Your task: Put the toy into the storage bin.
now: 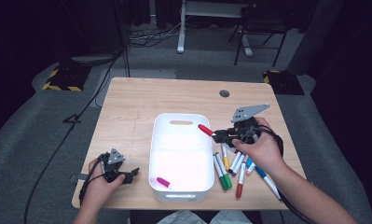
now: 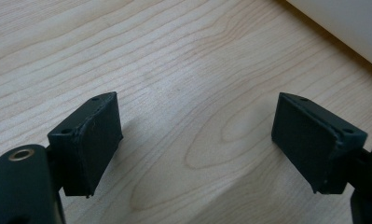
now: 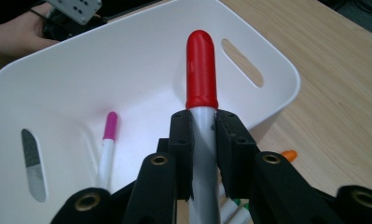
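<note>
R gripper (image 1: 219, 136): clenched on red-cap marker (image 1: 205, 130), centre-right of frame, tip over bin rim for drop.
L gripper (image 1: 131, 173): released, parked lower left, idle.
Bin (image 1: 161, 122): centre; pink marker (image 1: 163, 181) inside.
Loose markers (image 1: 231, 165): right of bin, awaiting pickup.

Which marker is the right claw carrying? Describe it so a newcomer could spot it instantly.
Start at the white bin in the middle of the table. Over its right rim, the right claw is shut on a red-capped marker with a pale barrel. The other markers lie flat: a pink-capped marker inside the bin, the loose markers on the table.
</note>
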The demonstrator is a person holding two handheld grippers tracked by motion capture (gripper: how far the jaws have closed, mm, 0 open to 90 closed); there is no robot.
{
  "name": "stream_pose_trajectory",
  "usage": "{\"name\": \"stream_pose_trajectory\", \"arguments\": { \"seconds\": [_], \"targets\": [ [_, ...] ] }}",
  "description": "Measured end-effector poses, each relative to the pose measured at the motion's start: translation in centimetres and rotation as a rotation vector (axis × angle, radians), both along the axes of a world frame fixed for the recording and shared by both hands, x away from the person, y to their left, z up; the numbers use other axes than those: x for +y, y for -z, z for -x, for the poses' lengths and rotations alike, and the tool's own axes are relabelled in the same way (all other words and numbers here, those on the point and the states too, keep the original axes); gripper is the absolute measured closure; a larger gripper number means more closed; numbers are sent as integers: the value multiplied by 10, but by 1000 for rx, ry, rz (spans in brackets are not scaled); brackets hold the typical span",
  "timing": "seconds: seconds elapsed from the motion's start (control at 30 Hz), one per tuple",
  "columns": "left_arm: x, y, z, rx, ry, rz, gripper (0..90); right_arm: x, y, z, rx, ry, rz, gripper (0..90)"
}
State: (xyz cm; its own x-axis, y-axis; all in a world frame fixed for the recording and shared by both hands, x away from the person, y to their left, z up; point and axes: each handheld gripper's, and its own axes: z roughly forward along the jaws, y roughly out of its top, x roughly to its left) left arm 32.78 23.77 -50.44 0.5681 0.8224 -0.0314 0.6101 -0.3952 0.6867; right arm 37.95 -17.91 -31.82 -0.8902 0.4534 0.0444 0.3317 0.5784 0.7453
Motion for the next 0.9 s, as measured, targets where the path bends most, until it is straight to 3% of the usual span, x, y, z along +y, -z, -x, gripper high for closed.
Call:
{"name": "stream_pose_trajectory", "arguments": {
  "seconds": [0.6,0.9],
  "targets": [
    [0,0,0,4,3,5,164,48,-5,26,13,-146,-6,773],
    [0,0,0,6,5,8,164,72,6,34,27,-207,2,773]
  ]
}}
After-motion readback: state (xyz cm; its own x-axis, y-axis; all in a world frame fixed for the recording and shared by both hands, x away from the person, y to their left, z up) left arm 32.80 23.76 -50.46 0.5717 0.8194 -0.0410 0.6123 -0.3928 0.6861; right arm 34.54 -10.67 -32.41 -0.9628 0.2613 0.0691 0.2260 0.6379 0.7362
